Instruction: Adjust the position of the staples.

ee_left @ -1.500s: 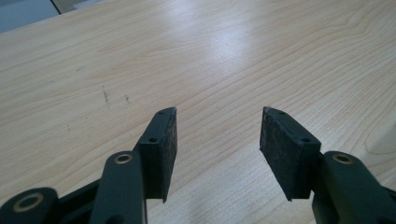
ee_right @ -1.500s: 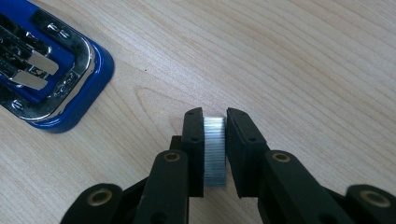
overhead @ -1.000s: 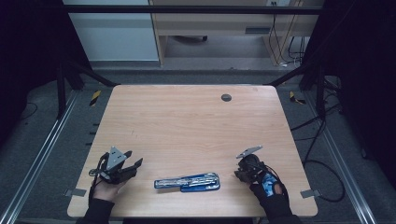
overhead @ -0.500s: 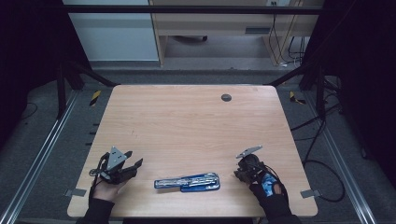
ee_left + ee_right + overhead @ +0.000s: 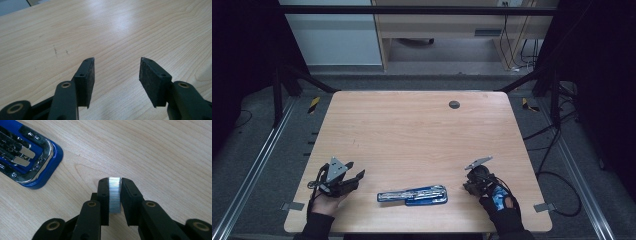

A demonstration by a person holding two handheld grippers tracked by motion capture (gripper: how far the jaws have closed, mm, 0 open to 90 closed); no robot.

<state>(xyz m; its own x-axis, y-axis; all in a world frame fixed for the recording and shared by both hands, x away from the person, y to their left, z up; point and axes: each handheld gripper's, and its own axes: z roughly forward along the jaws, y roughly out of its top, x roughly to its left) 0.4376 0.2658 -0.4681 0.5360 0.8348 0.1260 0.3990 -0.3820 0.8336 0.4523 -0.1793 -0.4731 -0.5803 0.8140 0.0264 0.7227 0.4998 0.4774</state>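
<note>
A blue and chrome stapler (image 5: 413, 194) lies swung open flat near the table's front edge, between my two hands. In the right gripper view its blue end (image 5: 30, 160) is at the upper left. My right gripper (image 5: 472, 181) (image 5: 114, 192) is shut on a silvery strip of staples (image 5: 114, 195), just right of the stapler and low over the wood. My left gripper (image 5: 354, 176) (image 5: 116, 75) rests at the front left, open, with bare wood between its pads (image 5: 88, 80).
The wooden table (image 5: 412, 135) has a small dark round grommet (image 5: 454, 104) near its far edge. Metal rails and cables run along the floor on both sides. A desk stands beyond the far edge.
</note>
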